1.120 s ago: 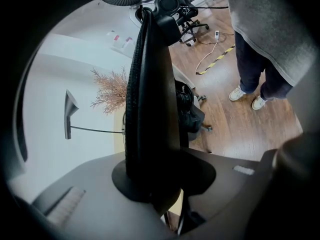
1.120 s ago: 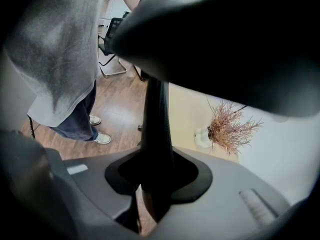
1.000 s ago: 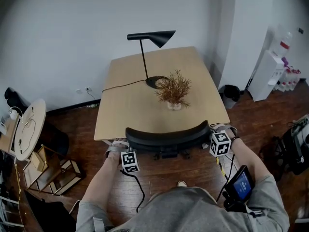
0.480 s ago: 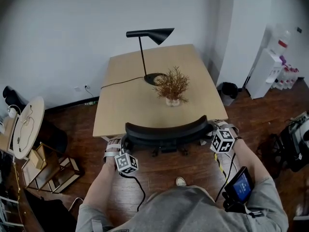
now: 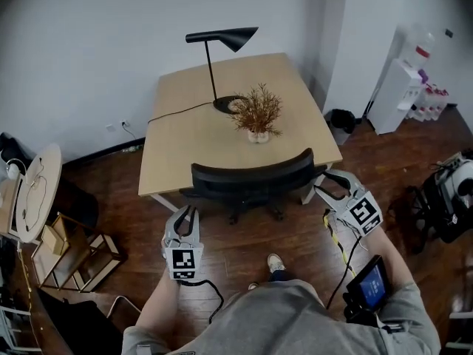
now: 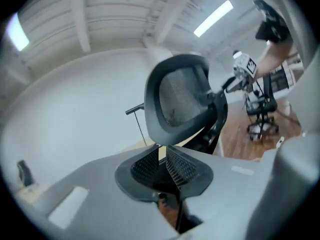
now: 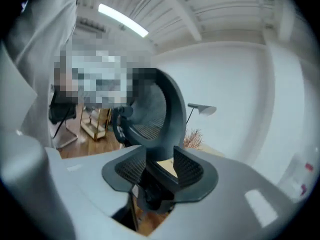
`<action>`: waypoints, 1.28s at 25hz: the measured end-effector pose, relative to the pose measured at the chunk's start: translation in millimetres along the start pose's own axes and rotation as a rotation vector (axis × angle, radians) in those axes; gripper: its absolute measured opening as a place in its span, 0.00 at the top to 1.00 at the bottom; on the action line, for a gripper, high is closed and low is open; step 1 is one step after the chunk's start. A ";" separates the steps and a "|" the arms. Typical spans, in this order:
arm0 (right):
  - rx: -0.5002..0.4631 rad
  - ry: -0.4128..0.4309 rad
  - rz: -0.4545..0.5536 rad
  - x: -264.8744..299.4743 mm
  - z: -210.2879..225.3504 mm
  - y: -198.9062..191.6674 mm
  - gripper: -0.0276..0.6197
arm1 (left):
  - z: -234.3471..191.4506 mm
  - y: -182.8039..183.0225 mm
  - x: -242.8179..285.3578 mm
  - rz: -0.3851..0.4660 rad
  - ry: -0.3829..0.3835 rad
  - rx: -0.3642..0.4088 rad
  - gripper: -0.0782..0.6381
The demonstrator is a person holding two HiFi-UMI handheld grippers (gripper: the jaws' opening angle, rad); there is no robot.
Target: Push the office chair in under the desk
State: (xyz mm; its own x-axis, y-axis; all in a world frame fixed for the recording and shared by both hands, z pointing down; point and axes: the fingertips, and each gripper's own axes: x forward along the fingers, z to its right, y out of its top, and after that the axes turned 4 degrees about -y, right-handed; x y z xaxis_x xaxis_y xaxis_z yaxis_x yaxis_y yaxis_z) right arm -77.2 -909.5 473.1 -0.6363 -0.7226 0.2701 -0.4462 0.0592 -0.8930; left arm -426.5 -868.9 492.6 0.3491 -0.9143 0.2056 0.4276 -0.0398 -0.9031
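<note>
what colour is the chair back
The chair back is black, clearest in the head view.

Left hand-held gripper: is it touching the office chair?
Apart. Head view: bare floor separates the left hand-held gripper from the office chair; its jaws are closing, empty.

Grey short-sleeved tee (image 5: 275, 318) & light shoe (image 5: 276, 263) are worn. Black cable (image 5: 214, 299) is seen at L, blue-lit screen (image 5: 369, 283) at R.

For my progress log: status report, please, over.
Left gripper, right gripper: jaws closing, empty, off the office chair. Backrest at desk edge. No obstacle seen.
</note>
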 end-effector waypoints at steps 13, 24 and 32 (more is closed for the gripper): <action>0.390 -0.060 0.292 -95.1 -71.0 59.0 0.85 | 90.7 98.7 -97.1 0.285 -0.142 -0.338 0.89; 0.472 0.073 0.348 -152.3 -76.2 46.1 0.95 | 170.2 113.7 -124.5 0.236 -0.059 -0.462 0.89; 0.463 0.163 0.356 -185.3 -90.1 34.2 0.95 | 214.1 121.7 -151.3 0.208 -0.002 -0.477 0.89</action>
State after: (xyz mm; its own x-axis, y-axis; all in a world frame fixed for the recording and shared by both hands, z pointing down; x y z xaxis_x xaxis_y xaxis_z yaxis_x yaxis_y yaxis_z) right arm -31.3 -711.5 424.9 -0.8007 -0.5965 -0.0553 0.1089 -0.0541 -0.9926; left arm -248.7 -649.1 432.3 0.3880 -0.9216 0.0034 -0.0787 -0.0368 -0.9962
